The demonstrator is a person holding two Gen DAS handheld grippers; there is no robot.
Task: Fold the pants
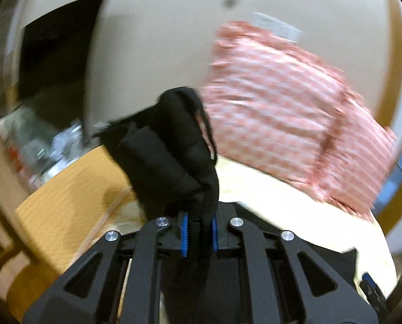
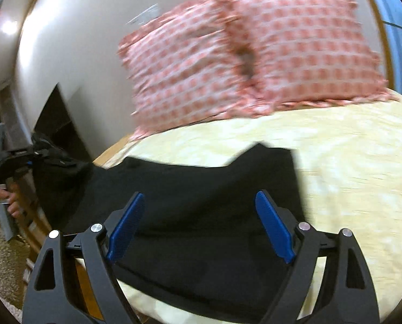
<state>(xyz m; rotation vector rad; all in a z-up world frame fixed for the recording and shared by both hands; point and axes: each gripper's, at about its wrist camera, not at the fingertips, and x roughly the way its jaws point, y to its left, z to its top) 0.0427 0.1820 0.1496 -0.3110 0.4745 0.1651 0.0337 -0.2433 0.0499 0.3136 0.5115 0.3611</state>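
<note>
The pants (image 2: 201, 202) are black and lie spread on the bed (image 2: 349, 175), covering its near left part and reaching over the left edge. One end of the pants is lifted off that edge and bunched into a thick roll of cloth.

Your left gripper (image 1: 199, 229) is clamped on that bunched end: in the left wrist view the blue pads (image 1: 184, 239) stand close together with black cloth pinched between them, and the roll rises above the fingers. In the right wrist view the same gripper appears at the far left, beyond the bed's left edge, with your hand (image 2: 3, 202) on its grip.

Your right gripper (image 2: 201, 226) is released. Its blue pads stand wide apart over the near part of the pants; you cannot tell from this view whether they touch the cloth.

Two pillows (image 2: 254, 54) with a red-and-white check pattern lean against the wall (image 2: 66, 40) at the head of the bed, side by side and touching. The bed cover is pale yellow. A wooden frame (image 1: 74, 189) shows along the bed's left edge. Both views are motion-blurred.
</note>
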